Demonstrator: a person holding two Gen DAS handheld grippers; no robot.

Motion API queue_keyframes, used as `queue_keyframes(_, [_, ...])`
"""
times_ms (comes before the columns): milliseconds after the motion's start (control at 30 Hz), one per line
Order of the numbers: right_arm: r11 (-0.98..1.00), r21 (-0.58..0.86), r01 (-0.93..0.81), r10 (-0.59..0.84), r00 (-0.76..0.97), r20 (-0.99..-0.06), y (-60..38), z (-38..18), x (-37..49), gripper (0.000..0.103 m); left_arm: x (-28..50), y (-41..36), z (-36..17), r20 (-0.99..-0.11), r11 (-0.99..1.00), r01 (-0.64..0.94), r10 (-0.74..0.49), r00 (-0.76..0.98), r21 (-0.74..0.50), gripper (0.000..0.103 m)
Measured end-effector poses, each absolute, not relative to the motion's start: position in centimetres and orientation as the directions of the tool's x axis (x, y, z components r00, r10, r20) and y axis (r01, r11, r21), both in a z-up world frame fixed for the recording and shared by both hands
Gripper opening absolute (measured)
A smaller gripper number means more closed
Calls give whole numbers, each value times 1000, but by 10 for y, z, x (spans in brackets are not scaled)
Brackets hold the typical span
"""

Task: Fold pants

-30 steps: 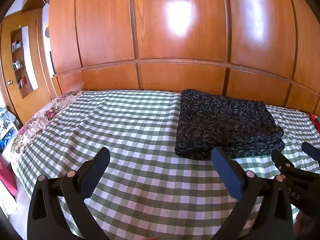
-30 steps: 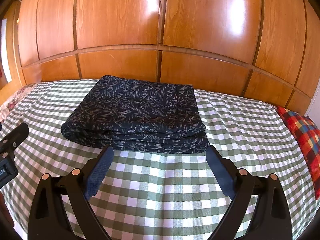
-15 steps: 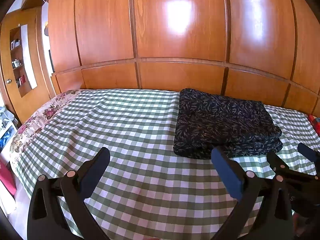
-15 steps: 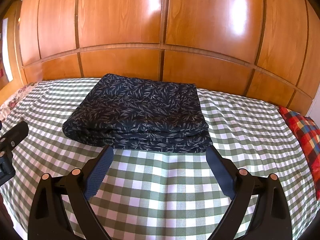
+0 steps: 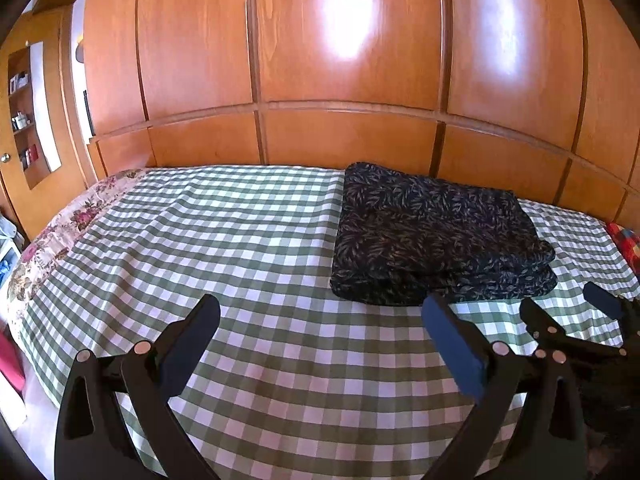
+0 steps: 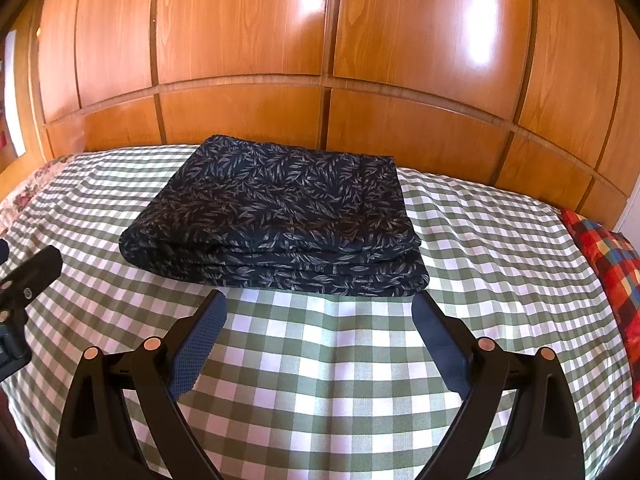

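On the bed, folded pants; both grippers spread; left view alone shows shelves.

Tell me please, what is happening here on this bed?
A person holds a two-finger gripper in each hand over a bed with a green checked bedspread. The dark leaf-print pants lie already folded into a layered stack near the wooden wardrobe doors. The left gripper and the right gripper are both open, hold nothing, and do not touch the pants.
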State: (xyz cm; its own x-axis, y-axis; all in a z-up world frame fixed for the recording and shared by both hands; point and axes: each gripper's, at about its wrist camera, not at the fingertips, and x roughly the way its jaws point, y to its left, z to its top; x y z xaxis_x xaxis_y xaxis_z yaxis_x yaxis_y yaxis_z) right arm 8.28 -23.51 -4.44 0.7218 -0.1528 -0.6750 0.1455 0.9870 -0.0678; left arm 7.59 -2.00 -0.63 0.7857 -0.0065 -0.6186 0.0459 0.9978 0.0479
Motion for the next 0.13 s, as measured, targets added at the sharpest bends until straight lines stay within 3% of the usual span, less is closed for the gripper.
queue_keyframes(133, [984, -75, 159, -166, 709, -685, -244, -47, 83, 93, 82, -21, -21, -638, 996, 49, 7, 770, 70, 101])
